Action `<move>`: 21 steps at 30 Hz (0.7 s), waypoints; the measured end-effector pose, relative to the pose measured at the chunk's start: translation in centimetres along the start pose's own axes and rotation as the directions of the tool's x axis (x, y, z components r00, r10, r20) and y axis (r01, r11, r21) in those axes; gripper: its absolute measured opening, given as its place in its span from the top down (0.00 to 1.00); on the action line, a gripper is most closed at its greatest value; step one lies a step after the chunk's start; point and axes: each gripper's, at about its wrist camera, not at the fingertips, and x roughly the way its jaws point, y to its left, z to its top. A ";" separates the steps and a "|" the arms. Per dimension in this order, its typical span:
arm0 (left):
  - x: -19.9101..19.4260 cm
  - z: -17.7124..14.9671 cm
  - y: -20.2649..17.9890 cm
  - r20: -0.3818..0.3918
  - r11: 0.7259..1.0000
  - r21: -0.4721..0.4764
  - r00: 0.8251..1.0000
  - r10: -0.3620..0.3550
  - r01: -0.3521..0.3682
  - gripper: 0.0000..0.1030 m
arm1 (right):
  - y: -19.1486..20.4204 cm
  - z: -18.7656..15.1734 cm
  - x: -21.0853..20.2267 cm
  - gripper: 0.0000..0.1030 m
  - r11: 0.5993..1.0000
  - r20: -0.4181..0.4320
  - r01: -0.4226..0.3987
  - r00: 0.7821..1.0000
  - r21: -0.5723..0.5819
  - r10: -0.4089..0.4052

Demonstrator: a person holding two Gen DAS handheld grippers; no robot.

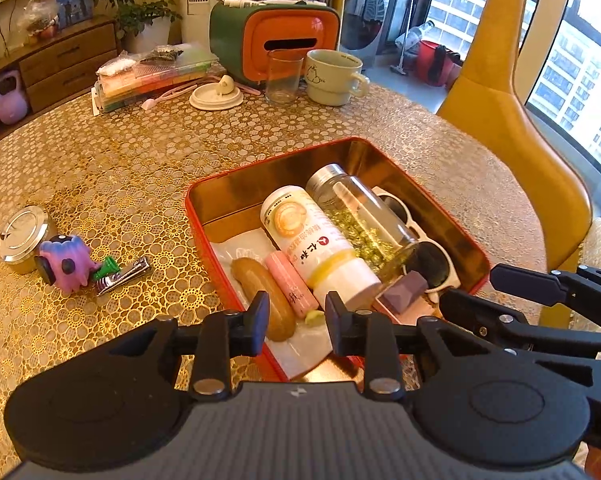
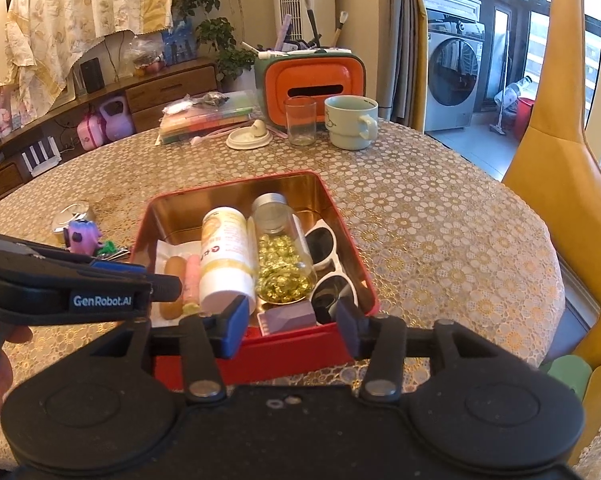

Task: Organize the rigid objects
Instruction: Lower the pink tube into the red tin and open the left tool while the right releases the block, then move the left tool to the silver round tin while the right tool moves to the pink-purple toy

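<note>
Left wrist view: both tongs, left (image 1: 296,316) and right (image 2: 290,320), hang parted and empty over the near end of the filled tin (image 1: 236,176)

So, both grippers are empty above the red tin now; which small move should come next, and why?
Probably swing the left gripper toward the nail clipper. It lies on the tablecloth outside the red tin, beside the purple toy and small round tin, on that gripper's side. The left gripper's jaws stand open, holding nothing.
</note>
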 end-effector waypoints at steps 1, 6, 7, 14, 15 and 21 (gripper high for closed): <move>-0.4 -0.1 0.1 0.003 1.000 0.000 1.000 -0.005 0.005 0.72 | 0.0 0.0 -0.3 0.52 1.000 0.003 -0.003 1.000 0.001 0.003; -2.9 -0.8 0.6 0.043 1.000 0.003 0.999 0.001 -0.002 0.42 | 0.5 -0.2 -2.1 0.48 0.999 0.026 -0.034 0.999 -0.001 0.034; -3.5 -1.0 0.8 0.062 1.000 0.004 0.998 0.001 -0.002 0.35 | 0.7 -0.2 -2.5 0.47 0.999 0.032 -0.042 0.999 -0.002 0.042; -7.0 -2.0 3.0 0.110 1.000 0.002 0.994 0.011 -0.011 0.35 | 2.2 -0.8 -4.7 0.33 0.995 0.061 -0.096 0.993 -0.017 0.097; -7.4 -2.2 3.4 0.113 1.000 0.000 0.993 0.014 -0.014 0.35 | 2.6 -0.9 -5.0 0.31 0.995 0.062 -0.101 0.993 -0.018 0.102; -9.0 -3.7 6.4 0.114 0.999 -0.024 0.993 0.039 -0.036 0.35 | 4.2 -1.3 -5.5 0.20 0.991 0.064 -0.130 0.989 -0.028 0.132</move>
